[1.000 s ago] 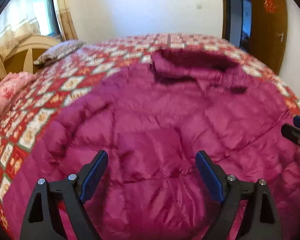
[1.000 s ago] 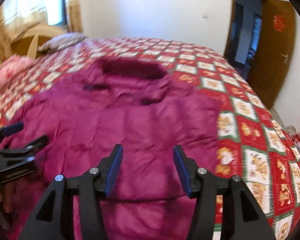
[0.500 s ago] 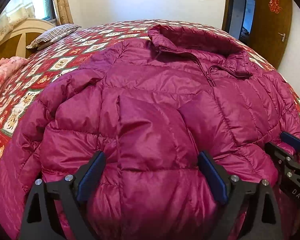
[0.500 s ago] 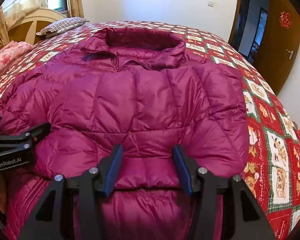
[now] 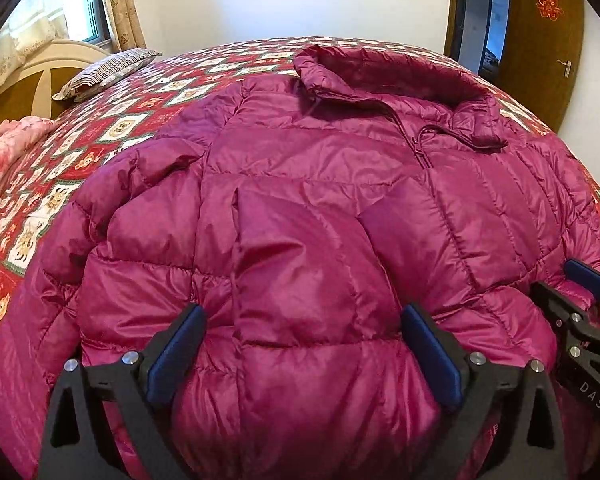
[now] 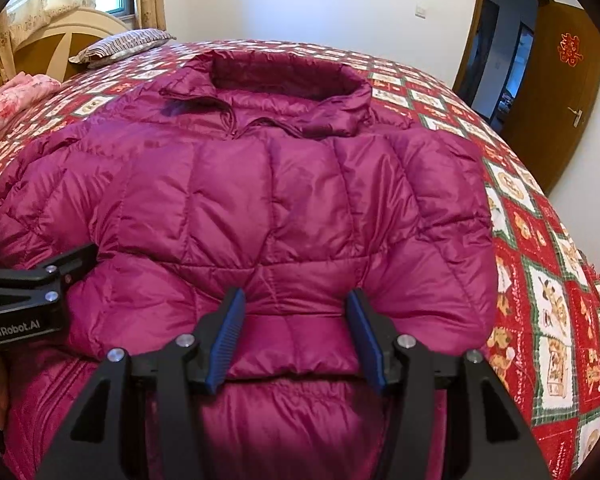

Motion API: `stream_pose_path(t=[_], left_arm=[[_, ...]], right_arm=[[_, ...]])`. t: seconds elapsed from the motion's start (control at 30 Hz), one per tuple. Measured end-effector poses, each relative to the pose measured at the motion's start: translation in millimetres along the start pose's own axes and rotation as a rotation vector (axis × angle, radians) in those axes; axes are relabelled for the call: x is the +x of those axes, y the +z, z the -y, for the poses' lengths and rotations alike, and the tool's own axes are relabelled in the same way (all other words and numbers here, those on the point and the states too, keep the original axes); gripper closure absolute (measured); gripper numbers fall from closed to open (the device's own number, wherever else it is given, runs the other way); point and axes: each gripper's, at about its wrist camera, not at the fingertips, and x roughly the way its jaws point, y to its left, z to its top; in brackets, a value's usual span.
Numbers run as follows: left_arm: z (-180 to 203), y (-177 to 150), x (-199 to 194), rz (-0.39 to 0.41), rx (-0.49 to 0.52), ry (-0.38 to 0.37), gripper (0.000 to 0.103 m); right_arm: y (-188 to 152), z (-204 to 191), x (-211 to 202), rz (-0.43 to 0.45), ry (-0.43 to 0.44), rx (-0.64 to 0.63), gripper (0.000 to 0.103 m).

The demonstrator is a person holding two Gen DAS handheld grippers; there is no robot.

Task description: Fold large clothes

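Observation:
A magenta puffer jacket (image 5: 320, 184) lies front up on the bed, collar far from me, its lower part folded up over the chest. My left gripper (image 5: 304, 344) straddles the puffy folded edge near me. Its jaws are opening and the fold sits between the pads. In the right wrist view the jacket (image 6: 284, 200) has its fold pinched between the blue pads of my right gripper (image 6: 296, 332), which is shut on it. Each gripper shows in the other's view: the right gripper (image 5: 564, 284) at the right edge, the left gripper (image 6: 32, 244) at the left edge.
A red patterned bedspread (image 6: 540, 240) covers the bed under the jacket. A striped pillow (image 5: 104, 72), a pink blanket (image 5: 8, 144) and a cream headboard (image 5: 40, 64) sit at the far left. A brown door (image 6: 560, 92) stands open at the right.
A second ago the views were blurred in motion; they have steadied, with the jacket's lower part lying folded over its chest. The left jaws stand slightly wider.

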Motion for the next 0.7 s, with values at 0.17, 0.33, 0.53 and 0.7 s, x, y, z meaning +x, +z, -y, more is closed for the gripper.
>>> stream_pose_path(t=[0.17, 0.33, 0.53, 0.7], left_arm=[[0, 0, 0, 0.000, 0.000, 0.000, 0.004], [-1, 2, 0, -0.008, -0.002, -0.013, 0.004], [-33, 11, -43, 0.043, -0.016, -0.033, 0.004], [-98, -3, -83, 0.102, -0.017, 0.062, 0.004]], right_arm=[[1, -1, 1, -0.001, -0.006, -0.005, 0.046], [1, -1, 2, -0.002, -0.006, -0.006, 0.046], [-1, 12, -35, 0.099, -0.013, 0.045, 0.034], [-11, 10, -65, 0.135, 0.008, 0.037, 0.029]])
